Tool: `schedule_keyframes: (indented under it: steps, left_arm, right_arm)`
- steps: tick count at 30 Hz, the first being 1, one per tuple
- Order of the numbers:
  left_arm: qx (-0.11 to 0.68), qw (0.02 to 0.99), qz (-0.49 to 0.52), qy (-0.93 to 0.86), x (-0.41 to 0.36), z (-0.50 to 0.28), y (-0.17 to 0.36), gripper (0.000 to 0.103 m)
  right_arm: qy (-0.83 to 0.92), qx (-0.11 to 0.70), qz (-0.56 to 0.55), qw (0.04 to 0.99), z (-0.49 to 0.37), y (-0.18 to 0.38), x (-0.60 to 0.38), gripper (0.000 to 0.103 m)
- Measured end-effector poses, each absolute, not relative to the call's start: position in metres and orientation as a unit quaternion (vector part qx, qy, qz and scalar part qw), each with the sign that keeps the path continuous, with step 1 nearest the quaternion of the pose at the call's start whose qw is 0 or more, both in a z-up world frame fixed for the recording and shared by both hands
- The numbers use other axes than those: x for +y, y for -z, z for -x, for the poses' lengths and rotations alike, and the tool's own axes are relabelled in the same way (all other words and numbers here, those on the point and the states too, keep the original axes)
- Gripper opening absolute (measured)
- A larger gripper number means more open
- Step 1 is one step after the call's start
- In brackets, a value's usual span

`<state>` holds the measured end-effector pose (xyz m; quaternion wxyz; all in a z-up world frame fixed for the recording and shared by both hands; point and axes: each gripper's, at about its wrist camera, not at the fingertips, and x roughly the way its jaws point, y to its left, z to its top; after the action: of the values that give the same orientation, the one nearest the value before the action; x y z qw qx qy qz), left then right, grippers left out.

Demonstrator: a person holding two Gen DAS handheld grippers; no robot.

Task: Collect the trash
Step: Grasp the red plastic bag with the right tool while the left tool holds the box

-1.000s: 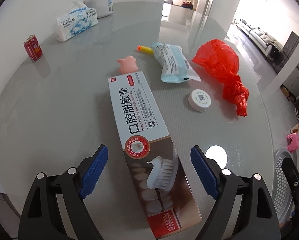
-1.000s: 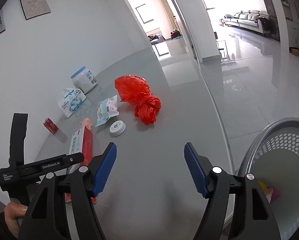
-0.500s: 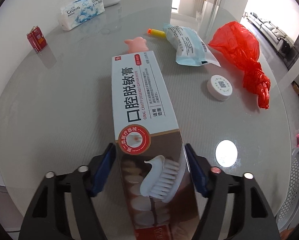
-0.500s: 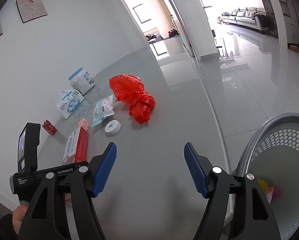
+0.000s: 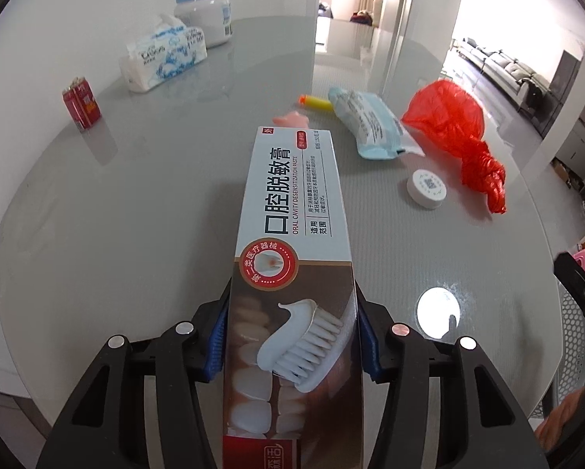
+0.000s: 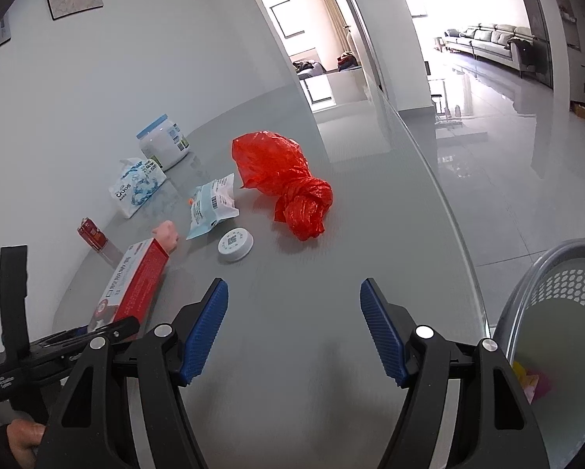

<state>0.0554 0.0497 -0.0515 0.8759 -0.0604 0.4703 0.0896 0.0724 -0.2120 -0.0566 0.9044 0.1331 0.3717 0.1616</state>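
1. Left tool (image 5: pixel 290 338): its blue pads have just been closing and now sit against both long sides of the long white, brown and red cardboard toothpaste box (image 5: pixel 292 273), pinching it near its closer end.
2. Right tool (image 6: pixel 294 328): jaws spread wide with nothing between them, hovering over a bare stretch of the round grey glass worktop (image 6: pixel 331 273).
3. From the right wrist view the box looks to lie flat on the worktop, though the left tool hides its near end, so whether that end is lifted I cannot tell.
4. The step in hand is grasping the box, the first piece to be collected here.
5. The next move calls for lifting it clear of the worktop and carrying it over the edge to the grey perforated plastic basket (image 6: pixel 558 273) standing just beside the worktop; the box is long and gripped towards one end, so it may droop.
6. More trash lies well beyond the box: a knotted red plastic bag (image 6: pixel 288 179), a light blue printed pouch (image 6: pixel 214 205) and a small white round lid (image 6: pixel 235 243).
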Motion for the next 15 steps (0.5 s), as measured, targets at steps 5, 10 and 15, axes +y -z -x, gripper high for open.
schedule_keyframes:
  steps: [5,10,15]
  left_arm:
    - [0.443,0.891,0.057,-0.080,0.065,-0.058,0.032,0.051]
    - [0.416,0.906,0.044,-0.071,0.075,-0.066,0.015,0.051]
    - [0.401,0.914,0.033,-0.054,0.077,-0.080,0.006,0.051]
  right_arm:
    - [-0.149,0.372,-0.114,0.909,-0.102,0.048,-0.202,0.067]
    - [-0.137,0.381,-0.081,0.911,-0.139,0.042,-0.191,0.067]
    - [-0.130,0.403,-0.050,0.904,-0.176,0.051,-0.178,0.068]
